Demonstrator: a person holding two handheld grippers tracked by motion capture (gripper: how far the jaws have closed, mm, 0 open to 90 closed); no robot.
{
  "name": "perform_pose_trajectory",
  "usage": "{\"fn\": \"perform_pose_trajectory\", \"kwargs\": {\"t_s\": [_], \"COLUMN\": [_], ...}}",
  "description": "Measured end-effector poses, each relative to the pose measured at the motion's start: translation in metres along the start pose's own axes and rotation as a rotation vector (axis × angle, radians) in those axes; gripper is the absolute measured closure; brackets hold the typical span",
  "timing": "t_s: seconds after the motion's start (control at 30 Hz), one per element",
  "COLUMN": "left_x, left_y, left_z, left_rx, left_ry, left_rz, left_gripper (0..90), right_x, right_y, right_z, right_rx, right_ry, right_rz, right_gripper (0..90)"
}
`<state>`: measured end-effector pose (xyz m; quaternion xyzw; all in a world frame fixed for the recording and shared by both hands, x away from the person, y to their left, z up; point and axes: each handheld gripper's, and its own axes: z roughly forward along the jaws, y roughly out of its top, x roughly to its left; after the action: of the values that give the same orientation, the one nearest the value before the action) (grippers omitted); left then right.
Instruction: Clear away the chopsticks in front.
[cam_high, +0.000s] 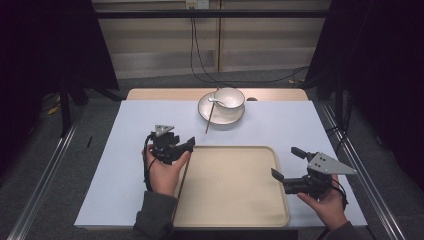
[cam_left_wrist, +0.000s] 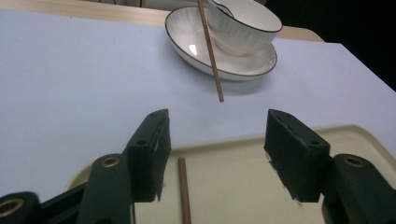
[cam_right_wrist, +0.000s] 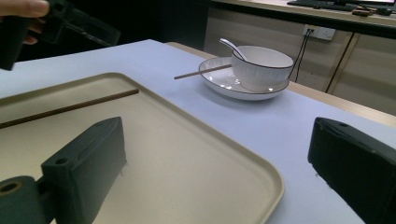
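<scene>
A beige tray (cam_high: 235, 200) lies at the table's near middle. One brown chopstick (cam_high: 183, 175) rests along its left inside edge, also seen as the chopstick (cam_left_wrist: 184, 191) just below my left jaws and the chopstick (cam_right_wrist: 70, 108). My left gripper (cam_high: 171, 139) hovers open over the tray's far left corner, nothing between its jaws. A second chopstick (cam_high: 210, 117) leans on the white plate (cam_high: 205, 107), which carries a bowl (cam_high: 231, 97) with a spoon (cam_high: 216, 100). My right gripper (cam_high: 287, 163) stands open and empty at the tray's right edge.
A pale blue sheet (cam_high: 125, 150) covers the table, with a wooden strip (cam_high: 165, 94) showing at the far edge. Dark curtains, metal rails and cables surround the table. The person's left hand and gripper (cam_right_wrist: 60, 23) appear across the tray.
</scene>
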<state>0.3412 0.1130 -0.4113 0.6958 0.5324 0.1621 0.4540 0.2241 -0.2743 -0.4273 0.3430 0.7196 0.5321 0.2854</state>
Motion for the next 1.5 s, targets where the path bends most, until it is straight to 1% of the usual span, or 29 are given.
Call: {"fn": "perform_pose_trajectory", "kwargs": {"t_s": [0.03,0.1,0.13,0.17,0.2,0.23,0.27,0.3,0.37,0.4,0.47,0.53,0.57,0.73,0.87,0.93,0.97,1.0,1.07,1.2,1.23,1.27,1.3,1.33,1.37,1.4,1.43,1.47,1.5], "left_x": [0.0,0.001,0.002,0.001,0.002,0.002,0.002,0.002,0.004,0.005,0.007,0.009,0.009,0.013,0.014,0.014,0.014,0.014,0.013,0.009,0.009,0.008,0.008,0.009,0.009,0.009,0.009,0.009,0.009], "left_y": [0.004,0.01,0.013,0.016,0.019,0.021,0.026,0.026,0.03,0.032,0.035,0.037,0.038,0.046,0.05,0.052,0.053,0.053,0.052,0.051,0.051,0.051,0.052,0.052,0.052,0.052,0.052,0.053,0.054], "left_z": [0.005,0.015,0.02,0.025,0.029,0.034,0.044,0.044,0.054,0.059,0.069,0.079,0.084,0.106,0.118,0.123,0.126,0.128,0.133,0.143,0.145,0.148,0.15,0.153,0.156,0.158,0.16,0.162,0.164], "left_rx": [0.0,-0.009,-0.018,-0.025,-0.023,-0.029,-0.038,-0.038,-0.039,-0.035,-0.026,-0.011,-0.011,0.01,0.019,0.021,0.021,0.022,0.035,0.05,0.056,0.056,0.059,0.072,0.076,0.087,0.091,0.092,0.093], "left_ry": [-0.008,-0.016,-0.023,-0.028,-0.035,-0.044,-0.033,-0.033,-0.045,-0.041,-0.021,-0.016,-0.015,-0.02,-0.016,-0.01,-0.018,-0.027,-0.035,-0.043,-0.047,-0.047,-0.045,-0.051,-0.052,-0.046,-0.046,-0.033,-0.03], "left_rz": [0.003,0.035,0.052,0.058,0.068,0.073,0.097,0.097,0.083,0.086,0.097,0.082,0.08,0.093,0.097,0.111,0.107,0.099,0.099,0.122,0.116,0.112,0.108,0.108,0.105,0.117,0.119,0.125,0.138], "left_gripper": [39.6,35.2,32.3,29.3,28.5,27.6,21.8,19.8,18.7,16.4,15.3,12.6,12.3,11.3,11.9,14.0,19.1,19.1,25.8,35.6,41.6,41.6,47.5,50.1,50.1,51.6,54.7,56.5,56.7], "right_x": [0.0,0.0,0.0,0.0,-0.001,-0.001,-0.001,-0.001,-0.001,-0.001,-0.001,-0.001,-0.001,-0.001,-0.001,-0.001,-0.001,-0.001,-0.001,-0.001,-0.001,-0.001,-0.001,-0.002,-0.002,-0.002,-0.002,-0.002,-0.002], "right_y": [0.0,0.0,0.0,0.0,0.0,0.0,0.0,0.0,0.0,0.0,0.0,0.0,0.0,0.0,0.0,0.0,0.0,0.0,0.0,0.001,0.001,0.001,0.001,0.001,0.001,0.001,0.001,0.001,0.001], "right_z": [0.0,0.0,0.0,0.0,-0.001,-0.001,-0.001,-0.001,-0.001,-0.001,-0.001,-0.001,-0.001,-0.001,-0.001,-0.001,-0.001,-0.001,-0.001,-0.001,-0.001,-0.001,-0.001,-0.001,-0.001,-0.001,-0.001,-0.002,-0.001], "right_rx": [-0.001,-0.003,-0.002,-0.004,-0.002,-0.005,-0.004,-0.004,-0.002,-0.003,-0.003,-0.004,-0.007,-0.007,-0.007,-0.007,-0.006,-0.006,-0.004,-0.006,-0.007,-0.007,-0.008,-0.01,-0.01,-0.012,-0.013,-0.012,-0.011], "right_ry": [0.0,0.0,-0.006,-0.008,-0.006,-0.009,-0.008,-0.008,-0.003,-0.003,-0.003,-0.004,0.001,0.001,0.001,0.001,0.001,0.001,-0.003,-0.002,0.002,0.002,0.002,0.0,0.0,-0.001,-0.002,-0.001,0.001], "right_rz": [0.003,0.0,0.01,0.01,0.005,0.011,0.009,0.009,0.004,0.004,0.004,0.004,0.014,0.013,0.012,0.012,0.013,0.013,0.009,0.011,0.012,0.012,0.011,0.009,0.009,0.008,0.009,0.009,0.01], "right_gripper": [3.6,3.6,3.6,3.6,3.6,3.6,3.6,3.6,3.6,3.6,3.6,3.6,3.6,3.6,3.6,3.7,3.6,3.6,3.7,3.7,3.7,3.7,3.7,3.7,3.7,3.7,3.7,3.7,3.7]}}
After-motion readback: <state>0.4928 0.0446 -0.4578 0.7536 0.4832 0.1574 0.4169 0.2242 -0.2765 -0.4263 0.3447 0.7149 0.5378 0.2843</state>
